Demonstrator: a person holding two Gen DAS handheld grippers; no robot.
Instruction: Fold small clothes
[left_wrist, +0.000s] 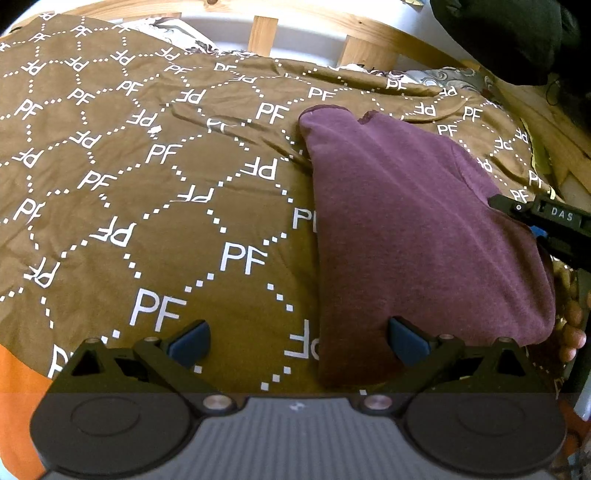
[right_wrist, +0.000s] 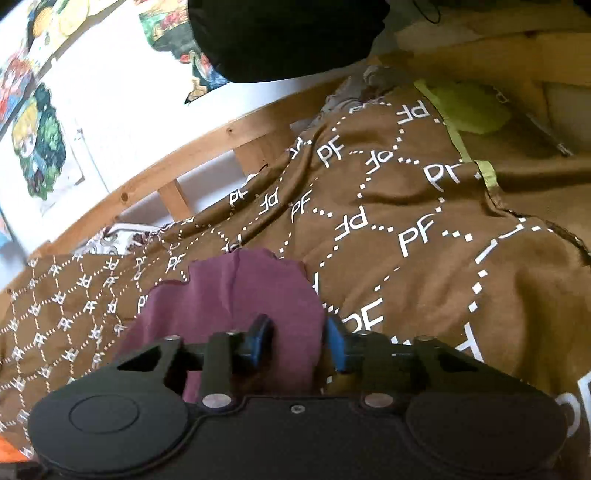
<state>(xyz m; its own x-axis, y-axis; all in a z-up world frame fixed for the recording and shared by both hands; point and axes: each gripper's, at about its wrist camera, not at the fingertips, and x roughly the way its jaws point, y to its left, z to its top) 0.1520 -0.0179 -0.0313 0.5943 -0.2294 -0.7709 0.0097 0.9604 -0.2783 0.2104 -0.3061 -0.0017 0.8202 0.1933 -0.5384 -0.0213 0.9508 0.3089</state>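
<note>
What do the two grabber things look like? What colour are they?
Both are black plastic with blue pads on the fingertips. The left gripper has a grey ribbed body between two round black discs, plus silver bolts. The right gripper looks the same but with a black body; seen from the left camera it carries white letters "DAS". No cables or sleeves show.

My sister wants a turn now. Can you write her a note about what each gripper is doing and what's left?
Left gripper: open, holding nothing, its right fingertip over the near edge of the purple shirt.
Right gripper: partly open around the shirt's edge, not clearly pinching.
The shirt lies on the brown blanket, apparently already folded over.
Left: probably another fold, then smoothing flat.
</note>
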